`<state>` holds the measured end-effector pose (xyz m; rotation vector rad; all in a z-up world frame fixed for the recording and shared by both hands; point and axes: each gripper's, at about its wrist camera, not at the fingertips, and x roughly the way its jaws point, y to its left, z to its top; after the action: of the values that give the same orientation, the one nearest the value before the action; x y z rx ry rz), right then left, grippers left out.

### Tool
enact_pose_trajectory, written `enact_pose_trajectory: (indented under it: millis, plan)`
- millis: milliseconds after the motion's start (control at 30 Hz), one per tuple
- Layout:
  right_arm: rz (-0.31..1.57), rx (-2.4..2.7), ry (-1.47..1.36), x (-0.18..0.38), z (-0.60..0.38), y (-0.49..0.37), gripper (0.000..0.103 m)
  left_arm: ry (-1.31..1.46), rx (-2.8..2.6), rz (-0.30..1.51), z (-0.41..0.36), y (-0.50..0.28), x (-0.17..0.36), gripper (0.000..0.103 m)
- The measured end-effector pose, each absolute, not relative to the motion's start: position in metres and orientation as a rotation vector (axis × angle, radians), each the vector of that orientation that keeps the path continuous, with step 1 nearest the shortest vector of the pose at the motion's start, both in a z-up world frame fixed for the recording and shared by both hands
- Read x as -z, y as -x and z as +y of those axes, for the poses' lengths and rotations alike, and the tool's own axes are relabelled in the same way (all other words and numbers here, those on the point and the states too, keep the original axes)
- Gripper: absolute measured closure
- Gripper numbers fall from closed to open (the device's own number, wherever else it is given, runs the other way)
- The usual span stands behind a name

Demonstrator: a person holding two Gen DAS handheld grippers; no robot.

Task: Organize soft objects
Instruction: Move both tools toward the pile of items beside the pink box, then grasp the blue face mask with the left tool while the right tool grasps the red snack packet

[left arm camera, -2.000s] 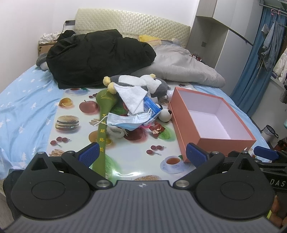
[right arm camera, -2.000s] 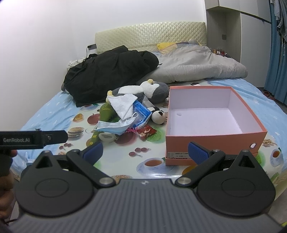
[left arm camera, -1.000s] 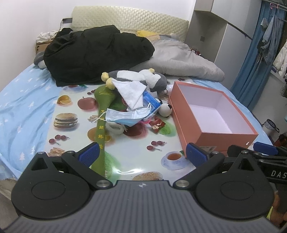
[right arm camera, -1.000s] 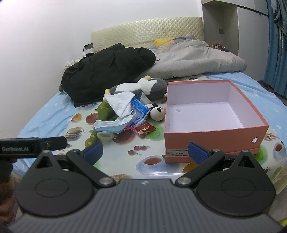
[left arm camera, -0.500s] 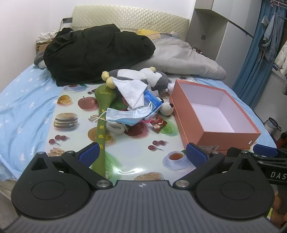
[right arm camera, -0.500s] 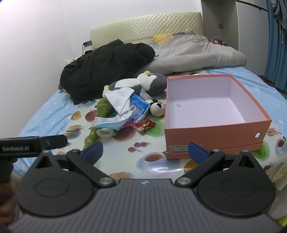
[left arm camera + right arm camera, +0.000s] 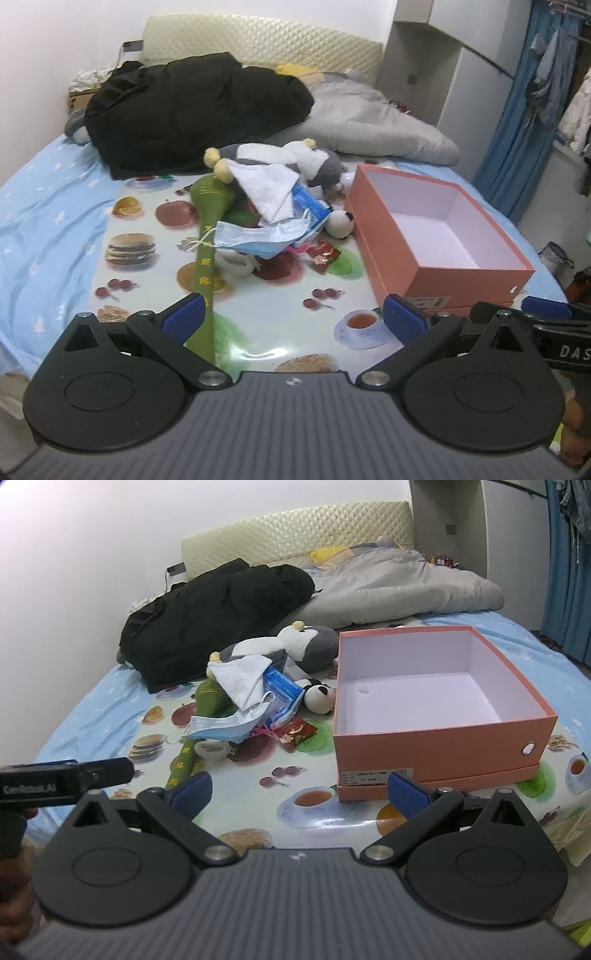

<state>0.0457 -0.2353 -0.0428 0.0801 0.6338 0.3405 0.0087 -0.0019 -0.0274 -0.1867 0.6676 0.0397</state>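
Both open grippers (image 7: 294,322) (image 7: 299,794) sit short of soft pile (image 7: 266,206).

A bed (image 7: 44,206) carries a fruit-print mat (image 7: 280,295). Ahead-left of the right claw (image 7: 299,794) lies a soft pile (image 7: 251,698); ahead-right an orange box (image 7: 436,746), apparently empty.

I see a bed (image 7: 44,206) in blue star-print sheets against a white wall (image 7: 66,40), cream quilted headboard (image 7: 258,44) behind, grey wardrobe (image 7: 454,74) and blue curtain (image 7: 517,147) rightward.
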Motion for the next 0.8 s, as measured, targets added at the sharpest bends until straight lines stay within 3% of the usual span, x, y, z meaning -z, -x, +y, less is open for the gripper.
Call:
enact_pose_trajectory:
  millis: [567,767,800]
  plan:
    - [0.643,-0.352,-0.12,0.06,-0.211,-0.072,0.0,0.15,-0.031,0.648,0.025,-0.044,0.058,0.0]
    - [0.652,-0.379,-0.133,0.07,-0.19,-0.092,0.01,0.064,-0.036,0.649,0.039,-0.071,0.07,0.0]
    - [0.652,-0.385,-0.132,0.072,-0.186,-0.096,0.016,0.048,-0.038,0.649,0.041,-0.074,0.072,0.001]
